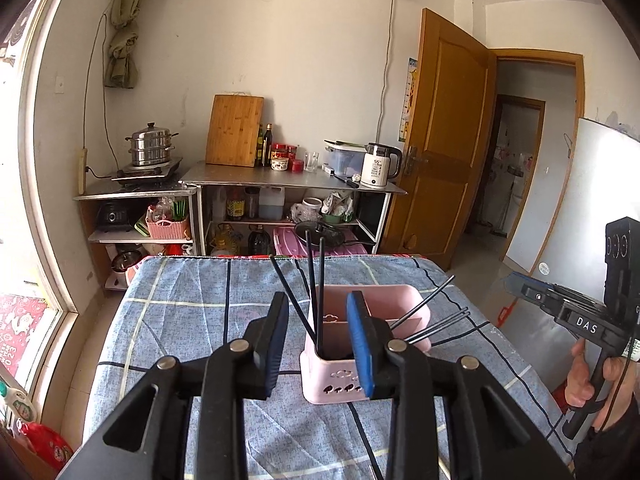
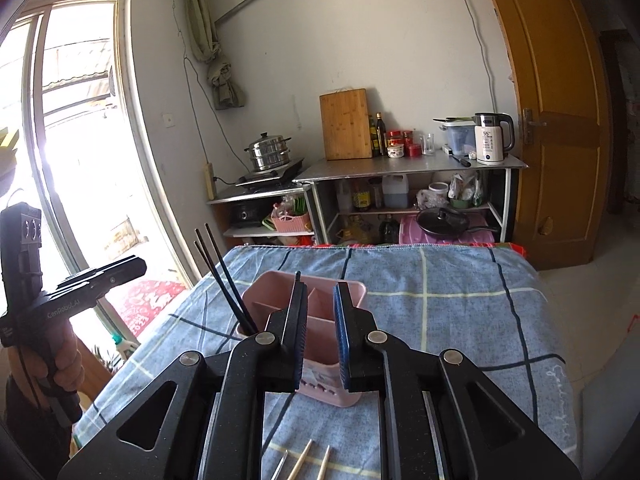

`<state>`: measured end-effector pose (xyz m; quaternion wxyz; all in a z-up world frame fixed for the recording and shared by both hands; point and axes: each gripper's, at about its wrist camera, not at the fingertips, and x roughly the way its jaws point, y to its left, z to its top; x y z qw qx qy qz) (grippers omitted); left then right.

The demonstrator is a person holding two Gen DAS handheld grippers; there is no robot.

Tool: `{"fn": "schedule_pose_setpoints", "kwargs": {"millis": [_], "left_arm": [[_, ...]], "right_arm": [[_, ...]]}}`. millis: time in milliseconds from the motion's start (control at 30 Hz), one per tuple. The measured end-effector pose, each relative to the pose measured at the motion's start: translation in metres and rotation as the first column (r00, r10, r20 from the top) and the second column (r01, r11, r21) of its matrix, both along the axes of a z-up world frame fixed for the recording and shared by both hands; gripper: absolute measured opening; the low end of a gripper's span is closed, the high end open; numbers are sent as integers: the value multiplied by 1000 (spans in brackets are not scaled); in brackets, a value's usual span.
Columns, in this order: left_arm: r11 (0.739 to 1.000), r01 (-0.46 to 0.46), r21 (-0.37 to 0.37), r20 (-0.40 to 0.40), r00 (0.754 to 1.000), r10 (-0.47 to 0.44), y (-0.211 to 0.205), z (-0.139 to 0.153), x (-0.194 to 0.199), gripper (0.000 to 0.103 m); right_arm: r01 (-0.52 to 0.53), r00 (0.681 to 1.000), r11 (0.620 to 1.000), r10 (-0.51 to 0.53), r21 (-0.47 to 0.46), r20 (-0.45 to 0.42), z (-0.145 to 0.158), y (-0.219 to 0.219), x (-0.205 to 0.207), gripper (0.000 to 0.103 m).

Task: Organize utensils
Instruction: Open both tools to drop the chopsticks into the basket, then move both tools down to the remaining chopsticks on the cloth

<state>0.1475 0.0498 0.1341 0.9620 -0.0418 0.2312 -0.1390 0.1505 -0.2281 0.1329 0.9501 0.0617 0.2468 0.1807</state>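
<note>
On the left, the left hand-held gripper point(image 1: 318, 334) hangs over the tabletop point(image 1: 180, 320), which is covered by a blue checked cloth. Its jaws stand apart with nothing clamped; the pink utensil holder point(image 1: 340, 384) shows in the gap beyond them, untouched by the blue pads point(image 1: 360, 344). Black chopsticks point(image 1: 316, 280) stand in the holder's near-left compartment, leaning slightly, and more black chopsticks point(image 1: 436, 322) lean out over its right rim, nearly flat.

Further right, the right hand-held gripper point(image 2: 320, 336) points at the same holder point(image 2: 316, 304) from the other side. Its jaws are parted by a narrower gap and grip nothing; the holder's inner divider is seen between them. In this view only the upright chopsticks point(image 2: 228, 280) are seen, rising from the holder's left end. Below this gripper, near the cloth's close edge, the tips of three pale wooden chopsticks point(image 2: 306, 456) lie side by side on the tabletop. Each gripper is held by a hand point(image 1: 584, 380) around its handle.
</note>
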Motion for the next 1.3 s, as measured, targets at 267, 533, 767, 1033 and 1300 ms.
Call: {"fn": "schedule_pose_setpoints", "kwargs": {"millis": [267, 533, 767, 1033, 1300], "left_arm": [[1000, 26, -2, -22, 999, -26, -7, -29, -39, 34], [997, 77, 18, -126, 989, -74, -29, -78, -58, 34], [995, 96, 20, -244, 966, -88, -41, -122, -56, 34], [991, 136, 19, -365, 923, -120, -60, -161, -52, 34], [983, 182, 32, -463, 874, -147, -85, -193, -40, 24]], "right_arm": [[4, 1000, 1000, -4, 2, -18, -24, -16, -46, 14], [2, 996, 1000, -1, 8, -88, -60, -20, -64, 14], [-25, 987, 1000, 26, 9, -160, -90, -13, -66, 14], [-48, 977, 999, 49, 9, -209, -110, -4, -63, 14], [-91, 964, 996, 86, -8, -252, -125, 12, -59, 14]]}}
